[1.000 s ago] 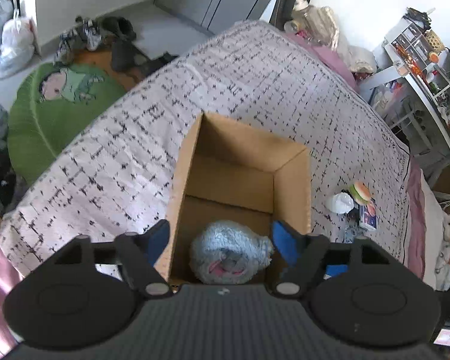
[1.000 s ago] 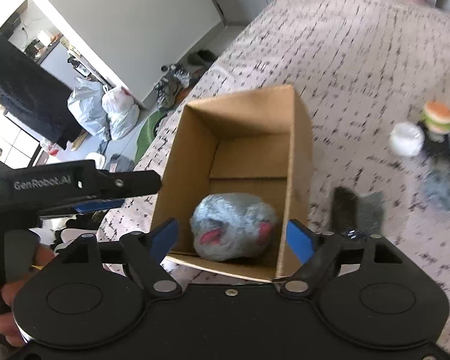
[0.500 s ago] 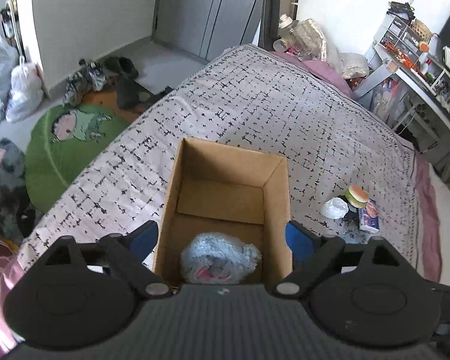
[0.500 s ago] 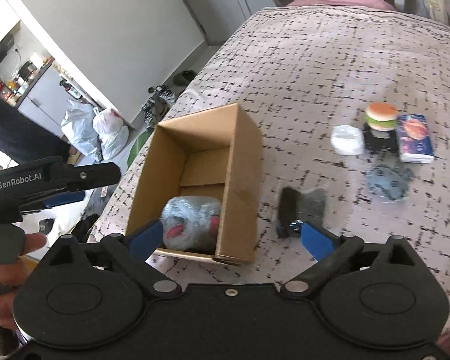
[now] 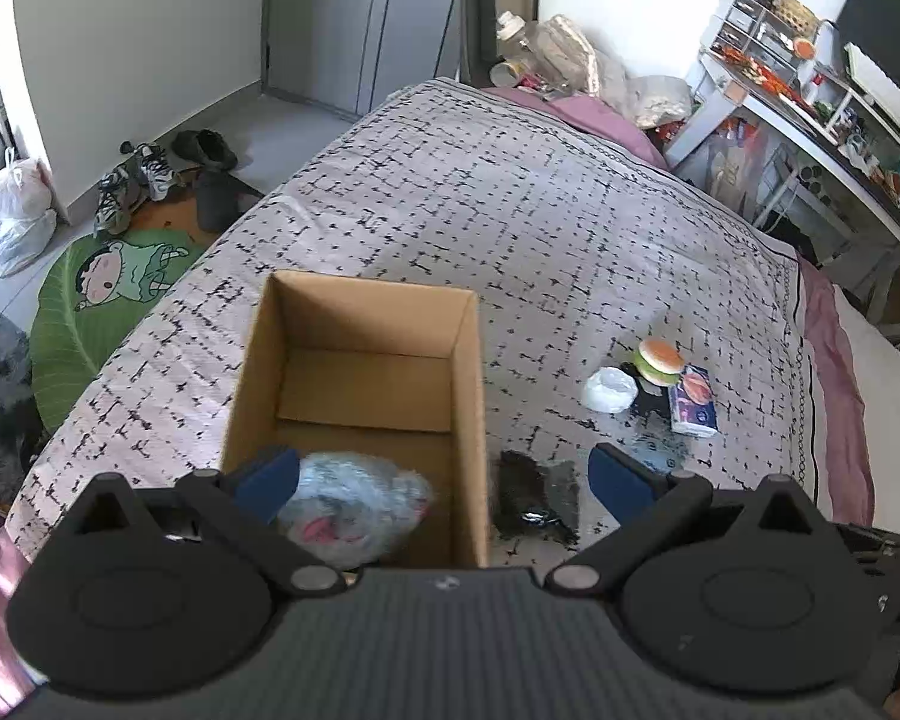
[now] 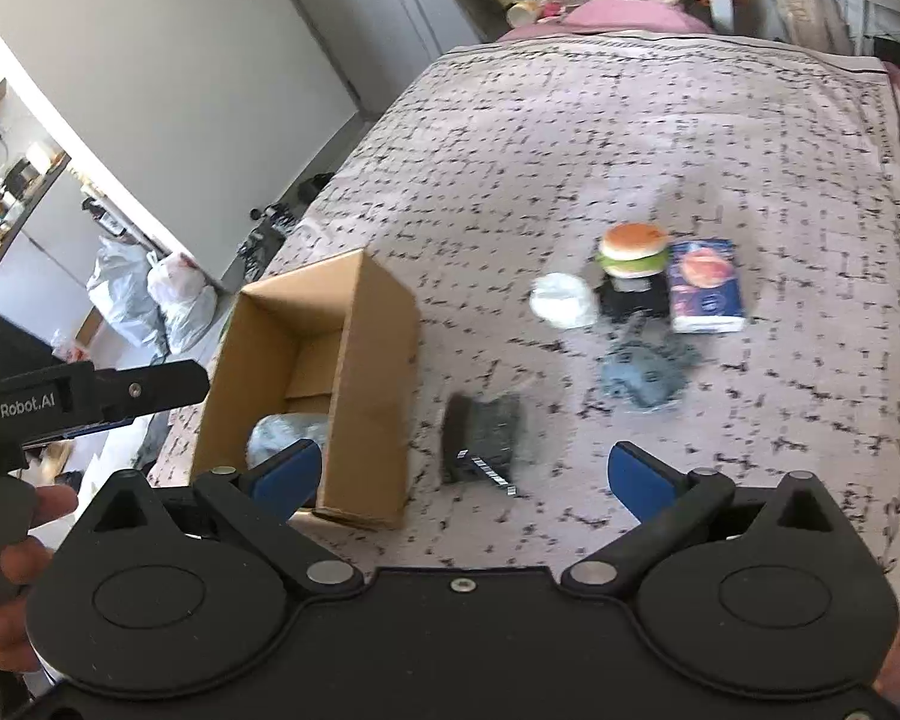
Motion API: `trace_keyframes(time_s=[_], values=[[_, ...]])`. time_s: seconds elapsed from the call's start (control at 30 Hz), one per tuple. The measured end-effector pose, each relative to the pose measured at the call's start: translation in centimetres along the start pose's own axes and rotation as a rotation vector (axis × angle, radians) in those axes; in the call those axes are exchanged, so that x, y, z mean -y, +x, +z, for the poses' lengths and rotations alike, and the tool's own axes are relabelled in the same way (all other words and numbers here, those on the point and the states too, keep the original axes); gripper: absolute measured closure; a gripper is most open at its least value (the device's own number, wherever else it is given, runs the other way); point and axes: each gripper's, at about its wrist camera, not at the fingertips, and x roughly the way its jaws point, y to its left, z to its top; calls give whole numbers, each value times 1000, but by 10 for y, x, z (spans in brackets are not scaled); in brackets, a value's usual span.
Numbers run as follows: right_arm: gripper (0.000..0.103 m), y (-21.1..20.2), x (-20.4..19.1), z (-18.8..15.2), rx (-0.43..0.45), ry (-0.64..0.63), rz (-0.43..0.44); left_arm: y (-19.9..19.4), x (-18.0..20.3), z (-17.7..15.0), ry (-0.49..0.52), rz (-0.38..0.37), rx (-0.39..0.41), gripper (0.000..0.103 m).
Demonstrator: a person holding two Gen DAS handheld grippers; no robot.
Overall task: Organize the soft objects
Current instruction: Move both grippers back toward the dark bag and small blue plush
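Note:
An open cardboard box (image 5: 354, 312) (image 6: 378, 360) stands on the patterned bed cover. A grey-blue plush with pink ears (image 5: 354, 510) (image 6: 282, 432) lies in its near end, free of both grippers. My left gripper (image 5: 444, 474) hangs above the box's near right wall, its jaws opening with nothing gripped. My right gripper (image 6: 462, 468) is open over a dark pouch (image 6: 480, 438) (image 5: 534, 498) right of the box. Farther right lie a burger toy (image 6: 633, 249), a white soft lump (image 6: 561, 300), a blue packet (image 6: 705, 285) and a grey-blue cloth (image 6: 648, 372).
The bed cover (image 5: 510, 210) drops off on the left to a floor with a green rug (image 5: 90, 312), shoes (image 5: 144, 174) and plastic bags (image 5: 18, 210). A cluttered desk (image 5: 810, 108) runs along the right. A hand (image 6: 24, 564) holds the left gripper's handle.
Both grippers have pulled back from the box and shifted right, their jaws spreading wider. The plush stays in the box. The pouch and other items came into view.

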Motion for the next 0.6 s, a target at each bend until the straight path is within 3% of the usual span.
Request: trace_keyframes(time_s=[0.6], values=[[0,-10,85,20,57,137,-63,23,68,-10,34,-20,1,4]])
